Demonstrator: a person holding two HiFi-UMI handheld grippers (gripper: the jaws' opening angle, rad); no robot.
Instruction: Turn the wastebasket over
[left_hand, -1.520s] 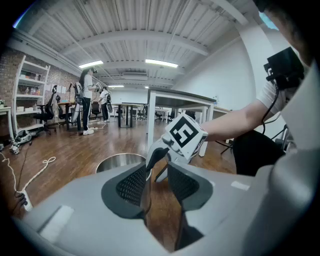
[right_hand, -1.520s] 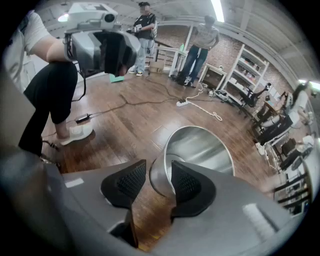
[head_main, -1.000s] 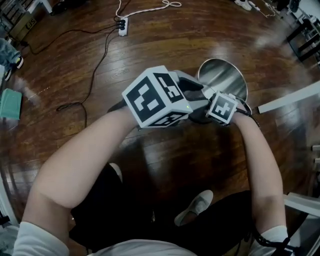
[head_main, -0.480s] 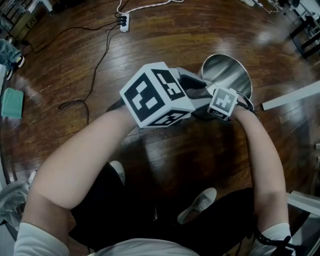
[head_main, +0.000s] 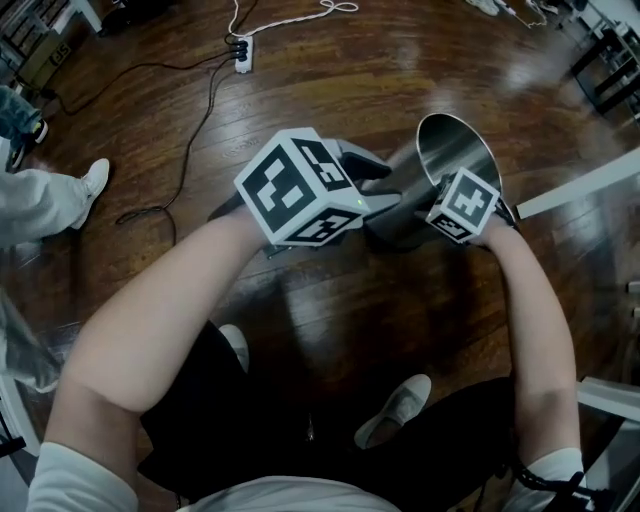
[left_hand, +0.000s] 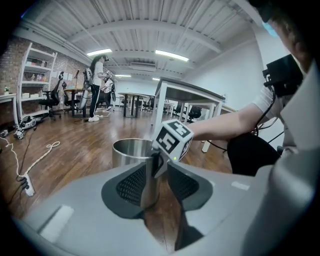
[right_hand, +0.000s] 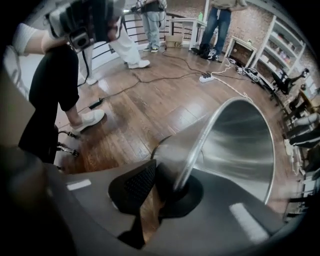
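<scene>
Progress was slight (judging by its lean): the wastebasket (head_main: 458, 150) tilted mouth-up on the wooden floor (head_main: 330, 90), its rim pinched by the right gripper (right_hand: 169, 186), whose jaws were opening, while the left gripper (left_hand: 156, 176) hovered half open beside its wall, full inversion remaining.

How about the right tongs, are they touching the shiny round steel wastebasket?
Touching. The right gripper view shows the right tongs pinching the shiny round steel wastebasket at its rim, one pad each side, though the jaws are opening.
</scene>
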